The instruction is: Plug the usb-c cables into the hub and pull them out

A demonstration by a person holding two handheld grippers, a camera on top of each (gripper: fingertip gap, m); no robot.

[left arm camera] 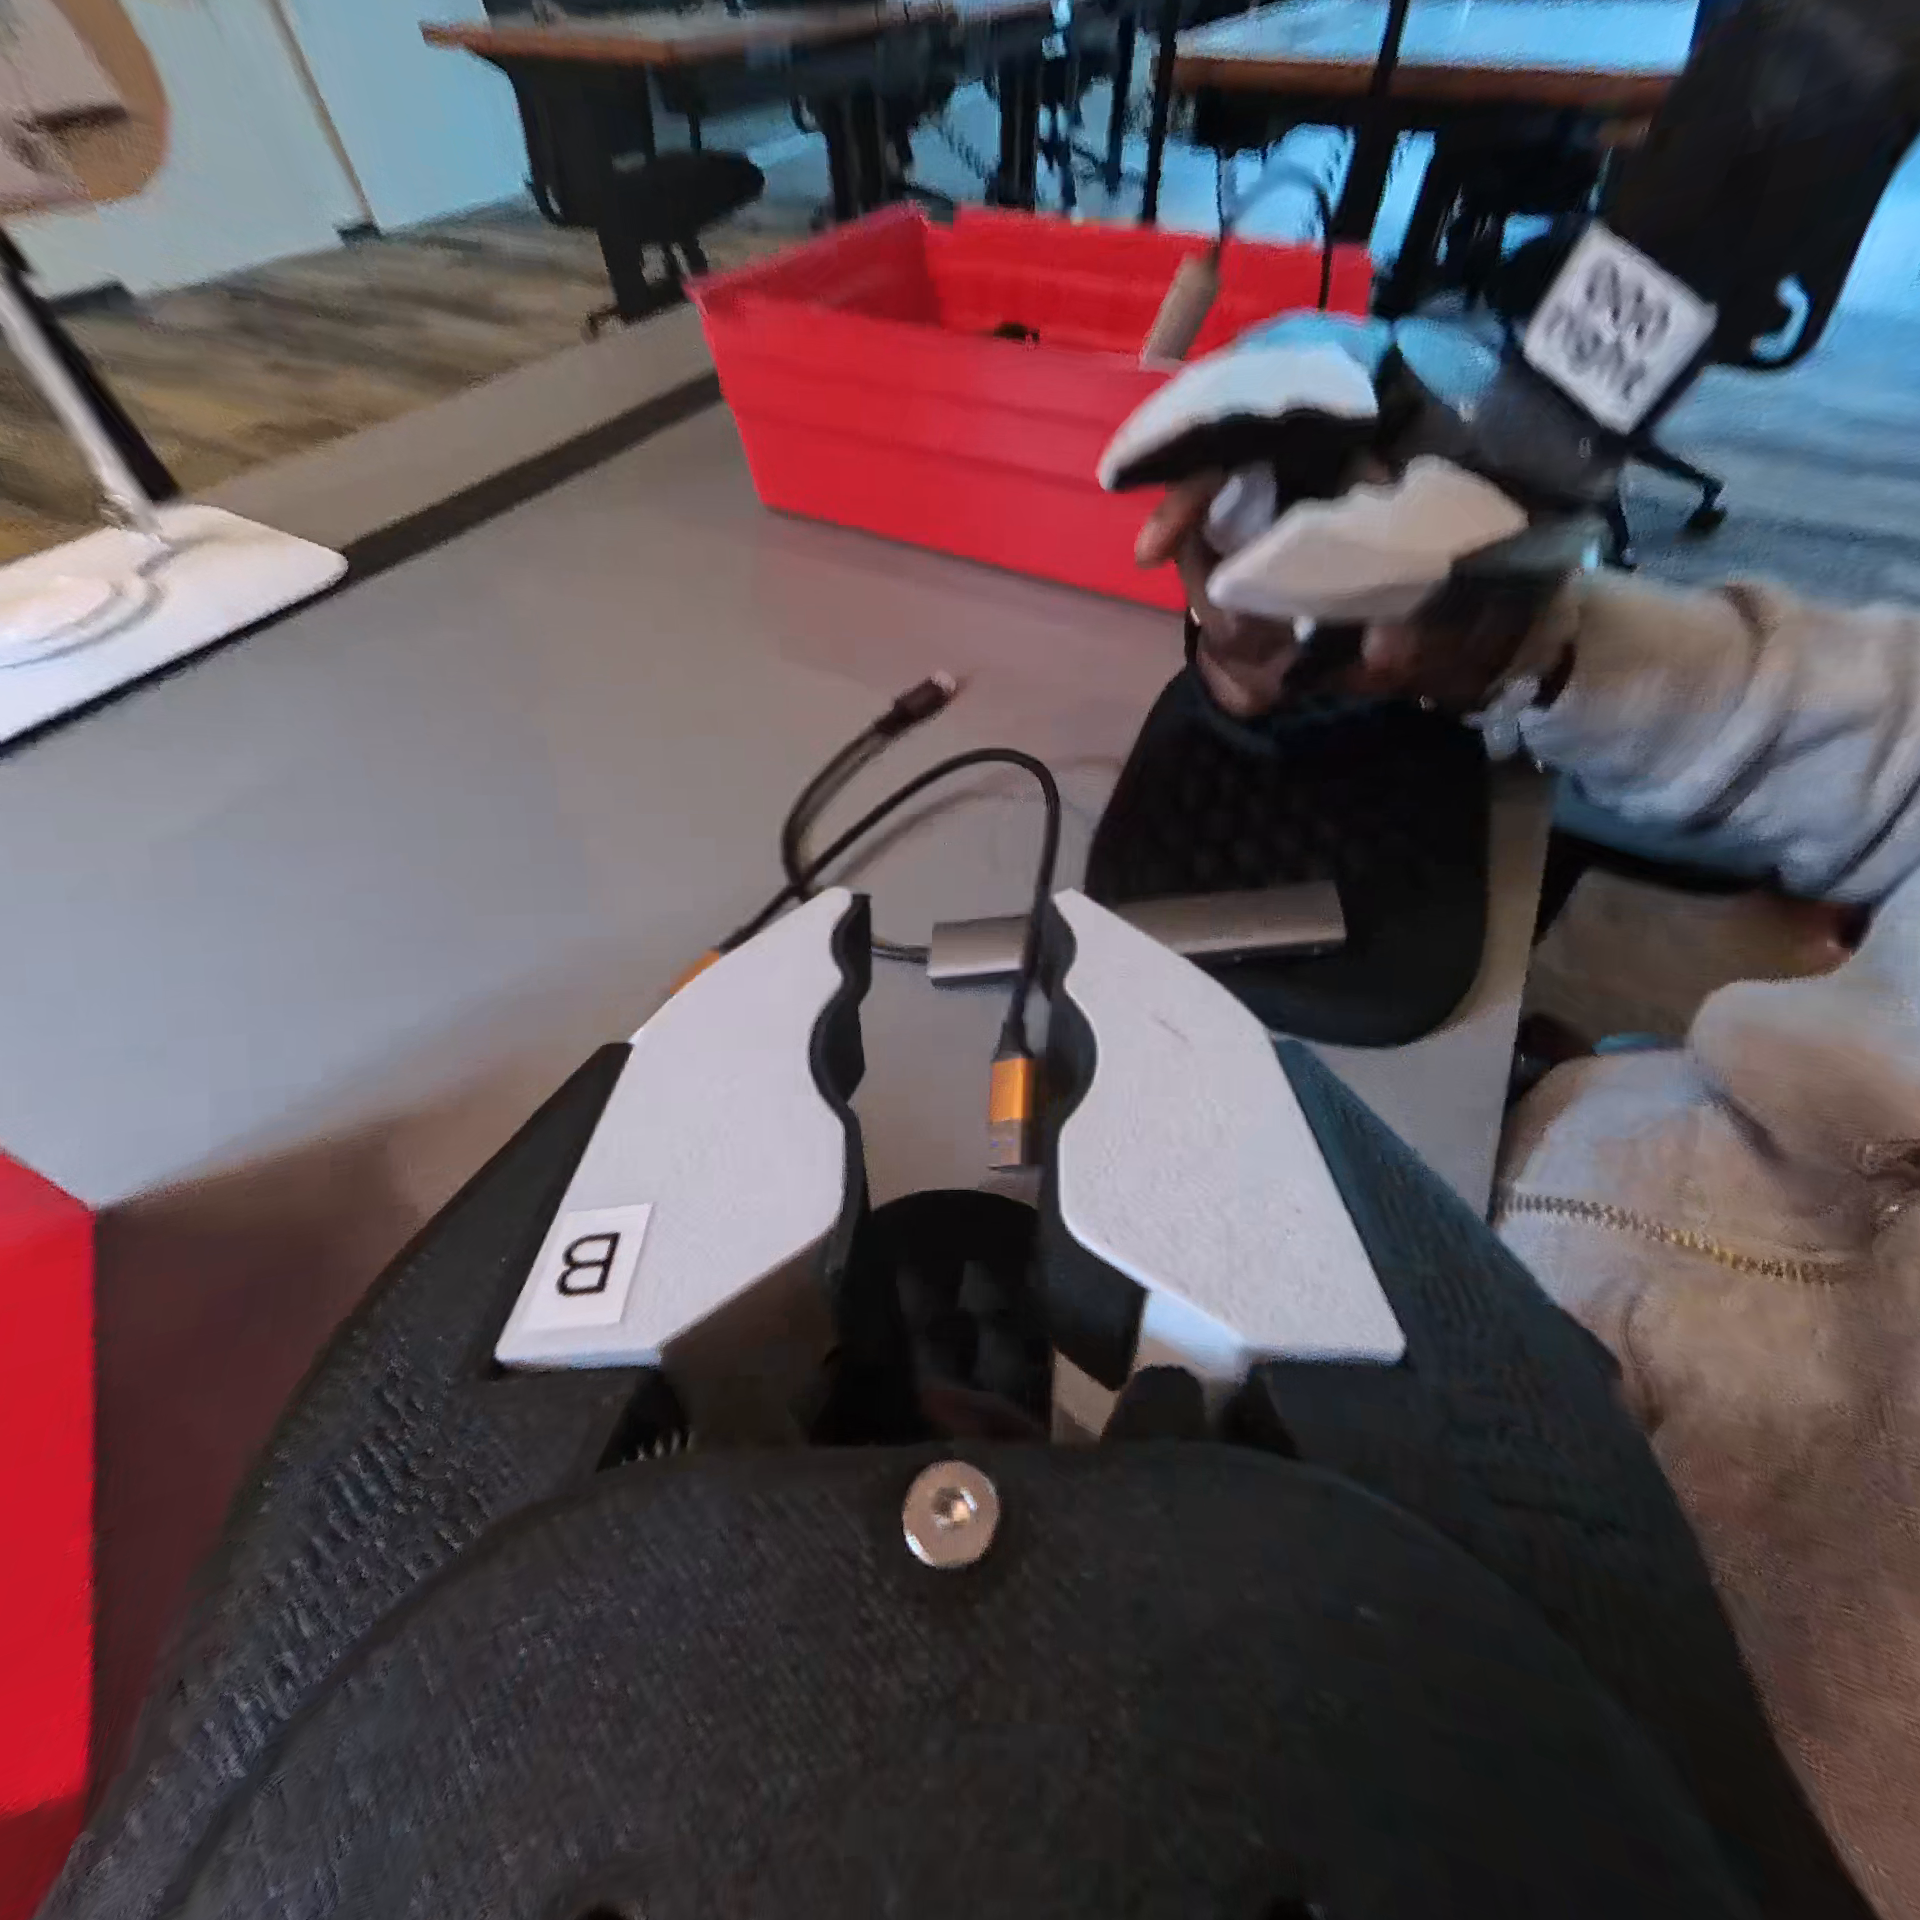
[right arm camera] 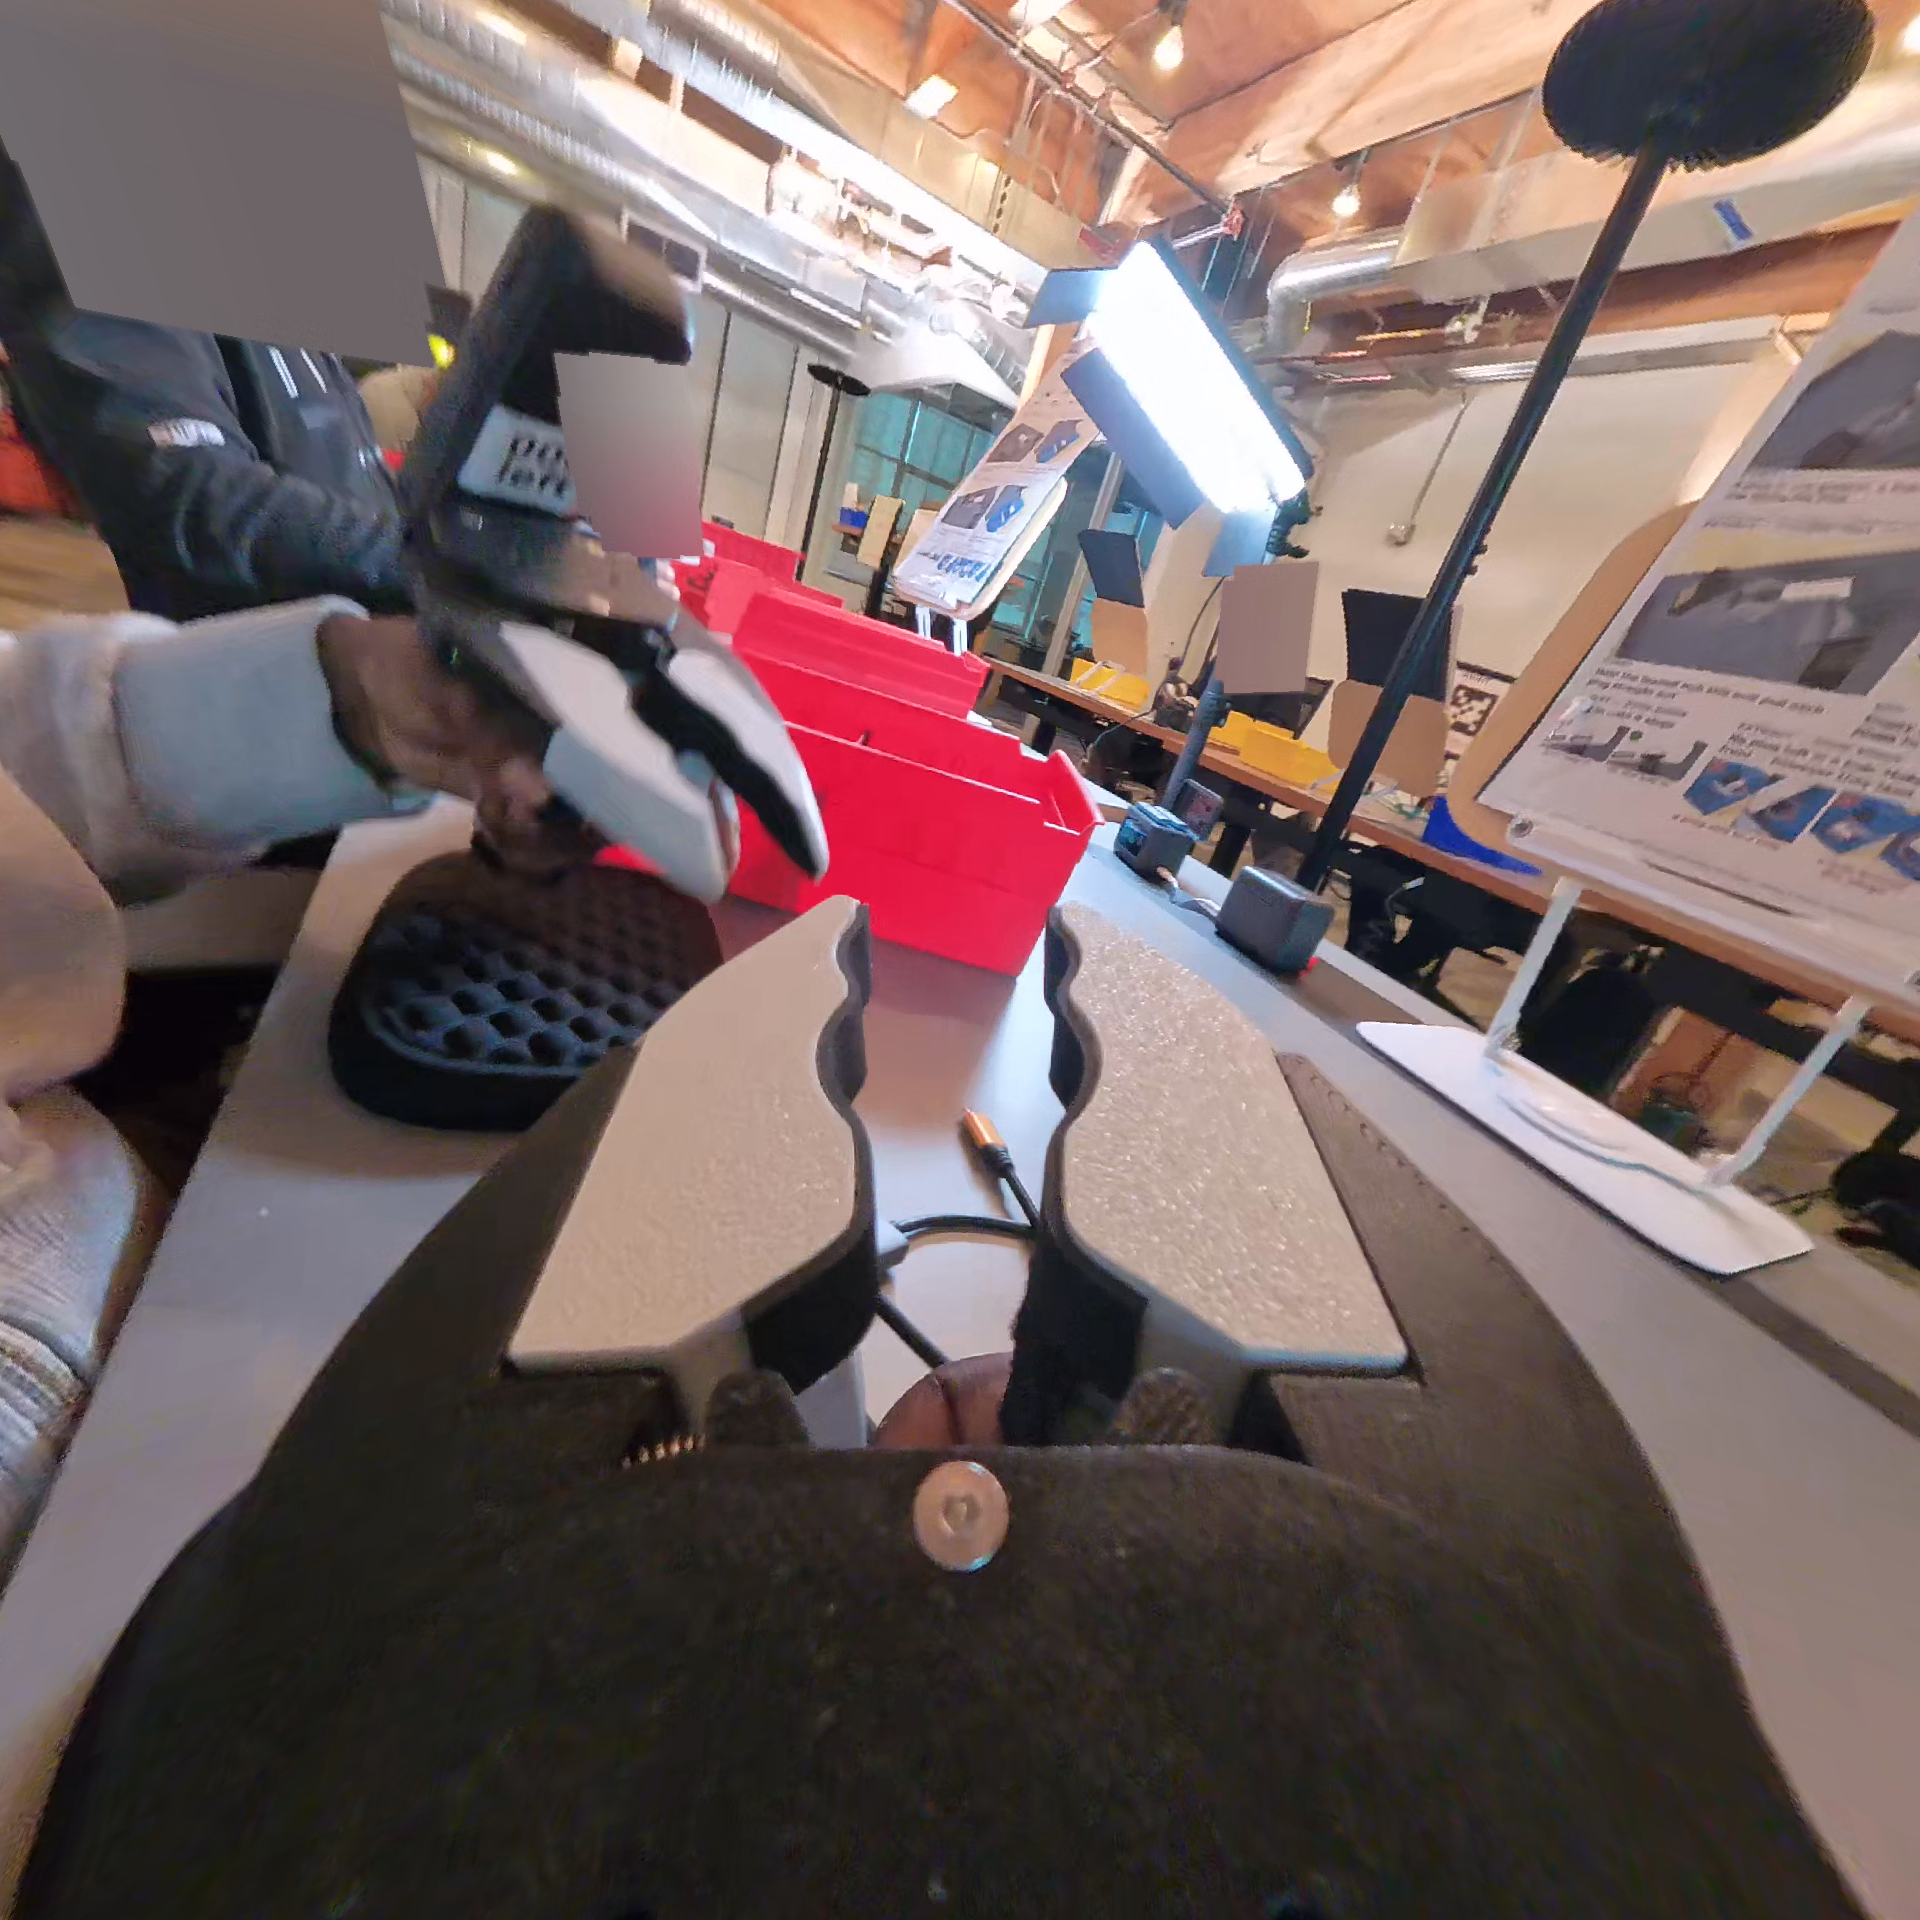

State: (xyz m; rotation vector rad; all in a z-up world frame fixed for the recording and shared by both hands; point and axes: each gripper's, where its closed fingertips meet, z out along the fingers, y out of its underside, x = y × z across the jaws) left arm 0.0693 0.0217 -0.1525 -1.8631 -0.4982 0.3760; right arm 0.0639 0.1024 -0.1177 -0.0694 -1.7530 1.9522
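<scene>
Your left gripper (left arm camera: 956, 925) gapes empty over hub (left arm camera: 982, 948) | your right gripper (right arm camera: 956, 935) gapes empty | orange-plugged cable (left arm camera: 1013, 1086) loose on table (left arm camera: 468, 831)

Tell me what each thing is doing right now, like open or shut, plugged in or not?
Left gripper: open, holding nothing.
Right gripper: open, holding nothing.
Hub: flat on the table, no loose cable plugged in that I can see.
Orange plug: lying loose on the table, not plugged in.
Dark plug: lying loose, not plugged in.
Red bin: open on top.
Lamp: on.
</scene>
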